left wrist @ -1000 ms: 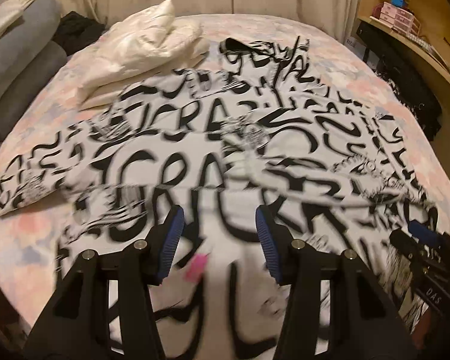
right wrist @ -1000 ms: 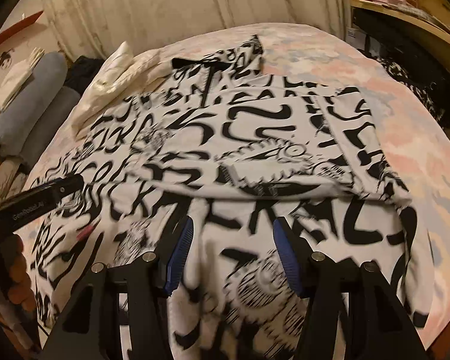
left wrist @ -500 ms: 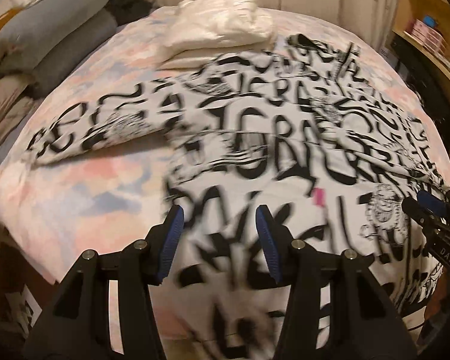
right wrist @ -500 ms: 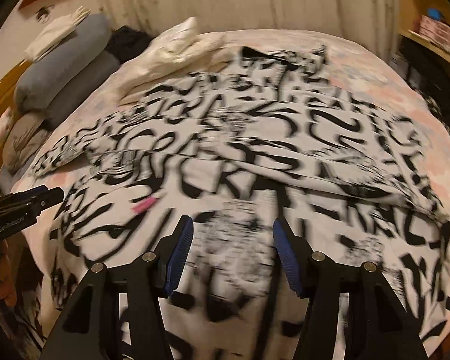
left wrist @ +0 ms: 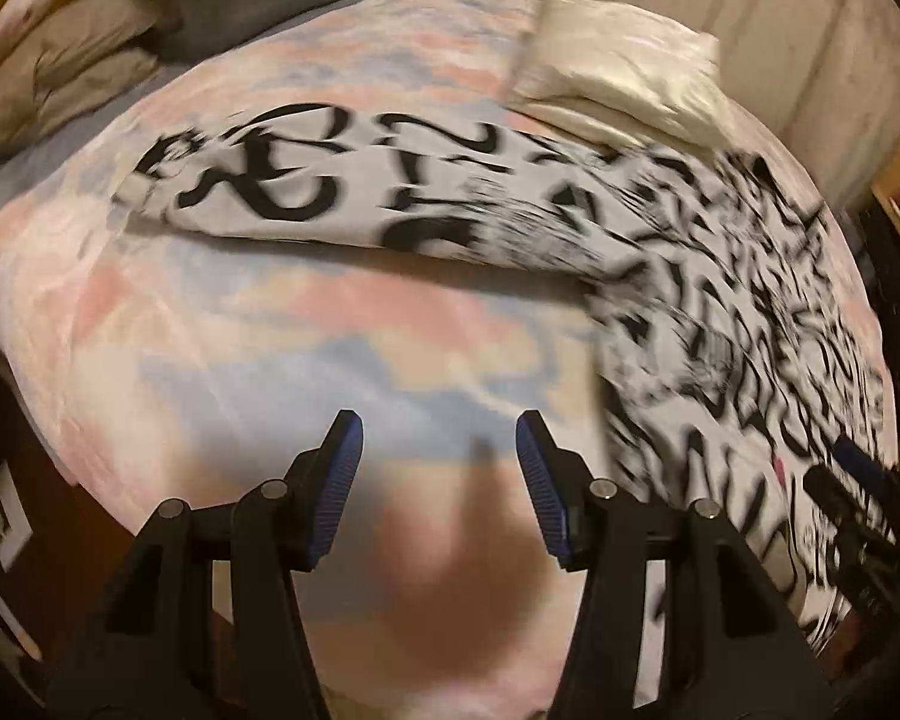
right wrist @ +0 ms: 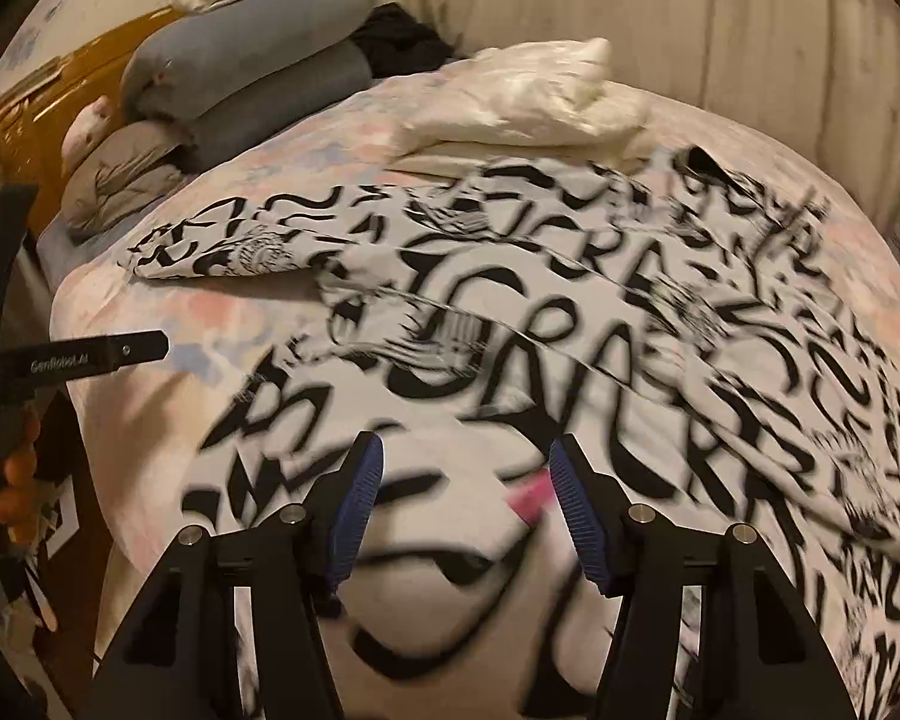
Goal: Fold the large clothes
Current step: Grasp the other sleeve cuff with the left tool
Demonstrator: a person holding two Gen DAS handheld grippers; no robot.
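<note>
A large white garment with black lettering (right wrist: pixel 540 324) lies spread over the bed, one sleeve (left wrist: pixel 306 186) stretched out to the left. My left gripper (left wrist: pixel 438 468) hovers over bare pastel bedspread (left wrist: pixel 258 348), left of the garment's edge, jaws opening with nothing between them. My right gripper (right wrist: pixel 465 492) hangs over the garment's near hem, open and empty, a pink tag (right wrist: pixel 531 495) showing by its right finger. The right gripper (left wrist: pixel 852 480) shows at the lower right edge of the left wrist view. The left gripper's body (right wrist: pixel 72 354) is seen at the left of the right wrist view.
A crumpled cream garment (right wrist: pixel 522 102) lies at the bed's far side by the curtain. Grey and tan pillows (right wrist: pixel 240 78) are stacked at the far left against a wooden headboard (right wrist: pixel 48 102). The bed's near left edge drops to a dark floor (left wrist: pixel 6 480).
Both grippers have swept left across the bed. The left one has gone from above the printed garment to bare bedspread. The right one now sits over the near hem by the pink tag.
</note>
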